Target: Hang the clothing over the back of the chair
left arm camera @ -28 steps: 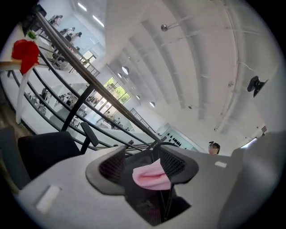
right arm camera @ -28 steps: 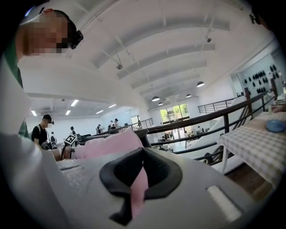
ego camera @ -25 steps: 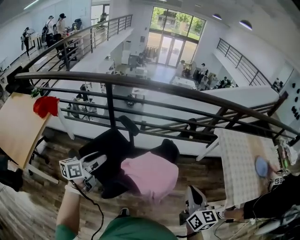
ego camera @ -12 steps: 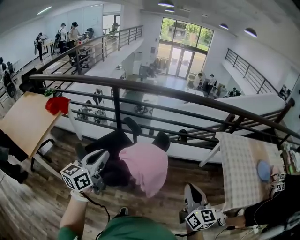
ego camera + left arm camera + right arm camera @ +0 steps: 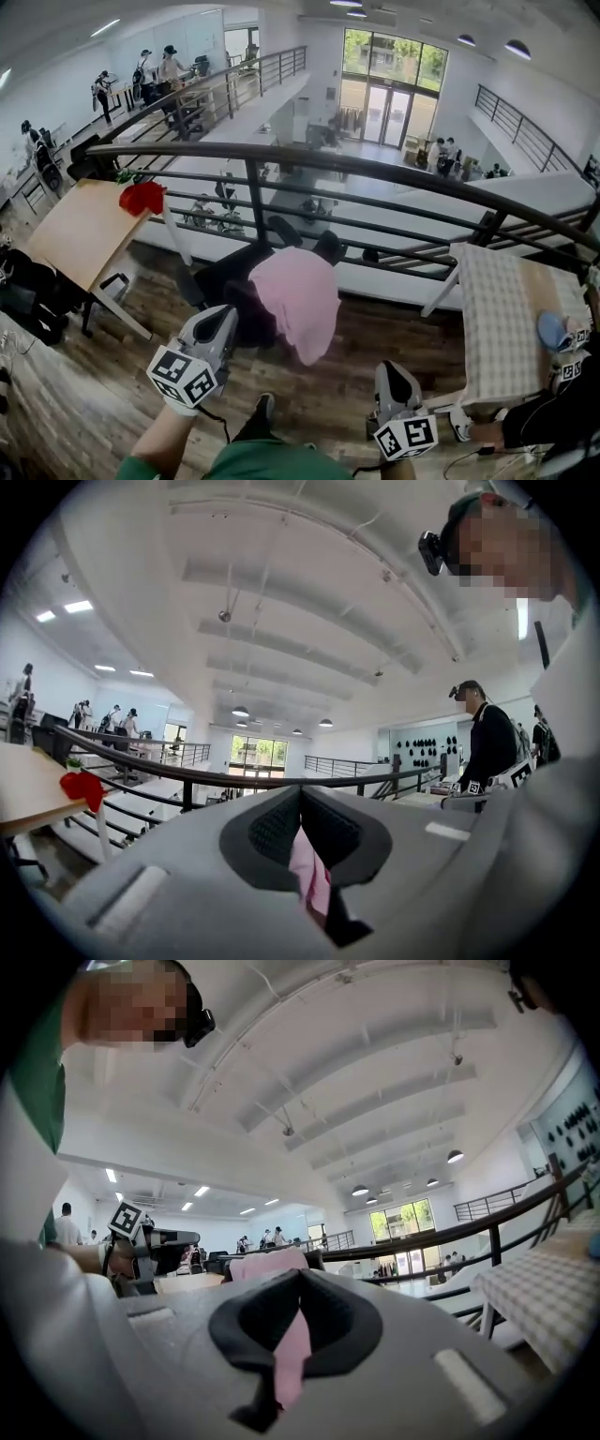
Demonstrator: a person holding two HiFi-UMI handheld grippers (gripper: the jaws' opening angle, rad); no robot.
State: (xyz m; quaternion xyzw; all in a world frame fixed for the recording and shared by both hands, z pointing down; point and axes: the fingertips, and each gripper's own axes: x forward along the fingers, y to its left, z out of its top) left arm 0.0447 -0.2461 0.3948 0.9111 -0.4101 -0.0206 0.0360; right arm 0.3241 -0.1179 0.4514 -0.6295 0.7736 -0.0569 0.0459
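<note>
Left claw (image 5: 223,319) closed, level, aimed at clothing (image 5: 298,302); right claw (image 5: 390,369) likewise.

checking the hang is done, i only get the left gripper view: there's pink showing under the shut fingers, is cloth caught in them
Observer: No. In the head view the pink garment lies draped over the back of the black chair, apart from the left gripper.
Operator: right gripper holding any of it
Observer: No. The right gripper shows in its own view with fingers together and nothing clamped.
</note>
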